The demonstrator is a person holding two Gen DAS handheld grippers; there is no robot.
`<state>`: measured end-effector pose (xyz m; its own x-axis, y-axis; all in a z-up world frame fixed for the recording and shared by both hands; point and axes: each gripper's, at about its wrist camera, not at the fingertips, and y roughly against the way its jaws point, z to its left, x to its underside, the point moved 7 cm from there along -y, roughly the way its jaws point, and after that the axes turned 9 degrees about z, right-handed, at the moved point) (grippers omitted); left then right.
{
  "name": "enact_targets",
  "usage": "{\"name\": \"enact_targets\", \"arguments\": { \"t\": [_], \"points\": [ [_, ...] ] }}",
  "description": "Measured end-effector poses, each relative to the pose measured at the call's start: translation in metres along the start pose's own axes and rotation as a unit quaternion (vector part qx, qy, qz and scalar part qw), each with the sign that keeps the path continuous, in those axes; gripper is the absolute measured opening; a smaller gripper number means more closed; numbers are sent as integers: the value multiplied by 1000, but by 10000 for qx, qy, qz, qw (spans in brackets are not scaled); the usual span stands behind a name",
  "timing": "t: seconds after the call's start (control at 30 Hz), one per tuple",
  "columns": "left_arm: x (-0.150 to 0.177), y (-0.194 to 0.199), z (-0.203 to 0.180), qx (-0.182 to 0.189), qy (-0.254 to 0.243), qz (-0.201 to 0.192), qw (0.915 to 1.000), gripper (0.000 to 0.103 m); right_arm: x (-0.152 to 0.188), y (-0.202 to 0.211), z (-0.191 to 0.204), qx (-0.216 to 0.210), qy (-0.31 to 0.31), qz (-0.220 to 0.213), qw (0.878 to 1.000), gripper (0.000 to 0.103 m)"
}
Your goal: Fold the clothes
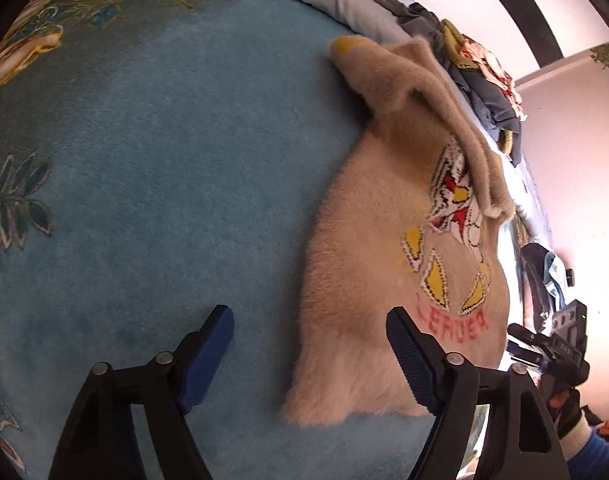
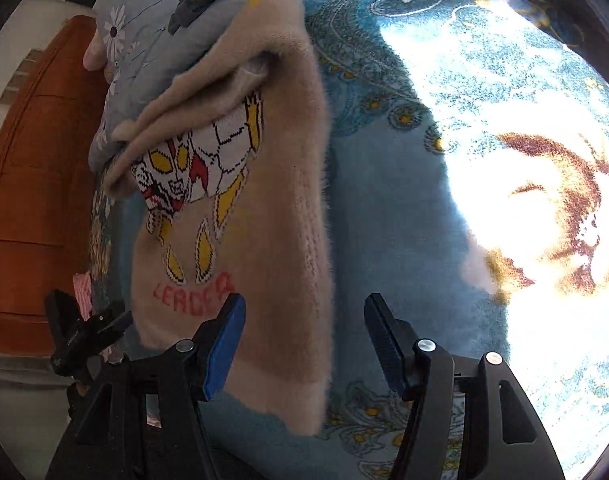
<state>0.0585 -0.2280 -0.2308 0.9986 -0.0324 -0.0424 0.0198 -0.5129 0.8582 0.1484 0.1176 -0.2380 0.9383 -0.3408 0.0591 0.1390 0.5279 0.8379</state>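
Over the blue blanket [image 1: 152, 184], my left claw [image 1: 310, 356] is hanging wide open, holding nothing. One fuzzy tan sweater [image 1: 368, 300] is lying flat to my right, its bottom edge just past my right finger. One sleeve [image 1: 424, 120] is lying folded across its picture. Lots of bare blanket is sitting to the left. A pile of clothes [image 1: 480, 80] is crowding the far edge.

From my right claw [image 2: 304, 344], also wide open and holding nothing, the sweater [image 2: 272, 220] is lying on the left, under my left finger. Bright sun is shining on open blanket [image 2: 404, 220] to the right. An orange cabinet [image 2: 36, 200] is standing far left.
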Motion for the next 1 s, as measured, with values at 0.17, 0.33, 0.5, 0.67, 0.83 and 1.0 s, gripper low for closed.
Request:
{"name": "enact_targets", "arguments": {
  "t": [0.17,0.33,0.5,0.67,0.83,1.0],
  "points": [
    [2,-10,-12,-67,-122,76,9999,54,-11,-9,-15,-562,-164,104,9982,63],
    [5,-15,-14,134,230,179,9995,35,-17,-12,-15,-1151,-232,169,9929,61],
    [12,-13,-19,-145,211,42,9997,14,-13,-24,-5,-1522,-200,487,9869,37],
    [27,-5,-28,-194,57,44,9998,12,-9,-24,7,-1351,182,597,9889,13],
    [57,-12,-25,-350,-91,441,9984,12,-11,5,15,-1409,672,490,9865,11],
    [69,-4,-9,6,509,157,9986,12,-2,3,-5,-907,911,708,9892,11]
  ]
}}
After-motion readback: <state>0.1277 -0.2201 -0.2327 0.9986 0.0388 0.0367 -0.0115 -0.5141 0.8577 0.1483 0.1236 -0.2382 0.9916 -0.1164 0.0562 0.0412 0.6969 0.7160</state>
